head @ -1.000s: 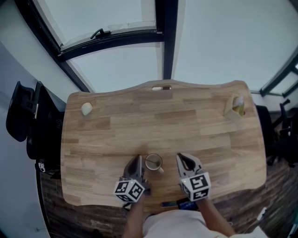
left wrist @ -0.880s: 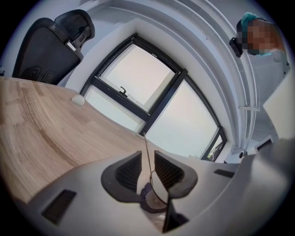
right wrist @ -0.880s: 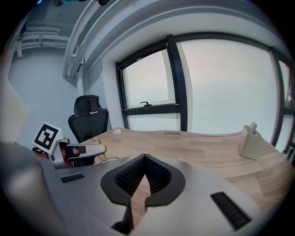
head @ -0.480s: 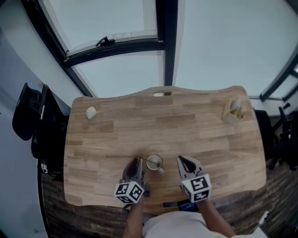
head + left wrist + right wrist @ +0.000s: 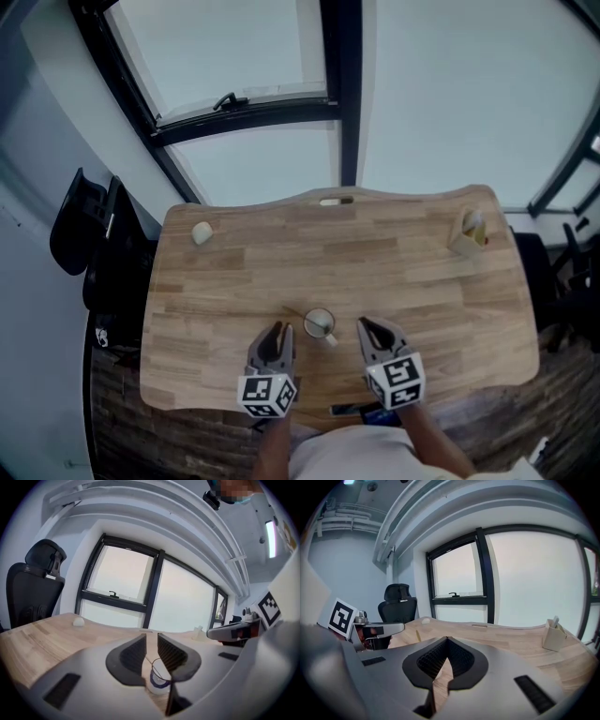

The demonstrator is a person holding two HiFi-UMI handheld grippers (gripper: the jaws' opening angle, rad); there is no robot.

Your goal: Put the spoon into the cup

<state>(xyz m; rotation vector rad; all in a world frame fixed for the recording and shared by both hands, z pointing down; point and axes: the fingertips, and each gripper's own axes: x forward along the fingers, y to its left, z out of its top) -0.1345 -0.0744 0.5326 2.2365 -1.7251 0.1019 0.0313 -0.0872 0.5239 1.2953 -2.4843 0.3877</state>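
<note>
Found near the front edge of the light wooden worktop (image 5: 394, 272): a small pale round cup (image 5: 320, 325), with a thin, slender spoon (image 5: 297, 315) already leaning inside it, handle out over the rim toward the left. Judged as good as done.

Flanking the cup, clear of it on either side:
- Left hand-held gripper (image 5: 275, 333), narrowly spread and pinching nothing, with cup and handle visible through the gap.
- Right hand-held gripper (image 5: 372, 330), pressed together at the tips and empty.

Beware clipping that handle, aimed toward the left hand-held gripper, on any inward swing. Probably enough to flick the spoon out or tip so light-looking a cup. Risky too with the near edge close by: once knocked, likely over and onto the floor. Best to lift both straight up and away.

Well apart and out of harm's way: a small pale lump (image 5: 202, 233) at the far left and a pale box (image 5: 466, 232) at the far right.
</note>
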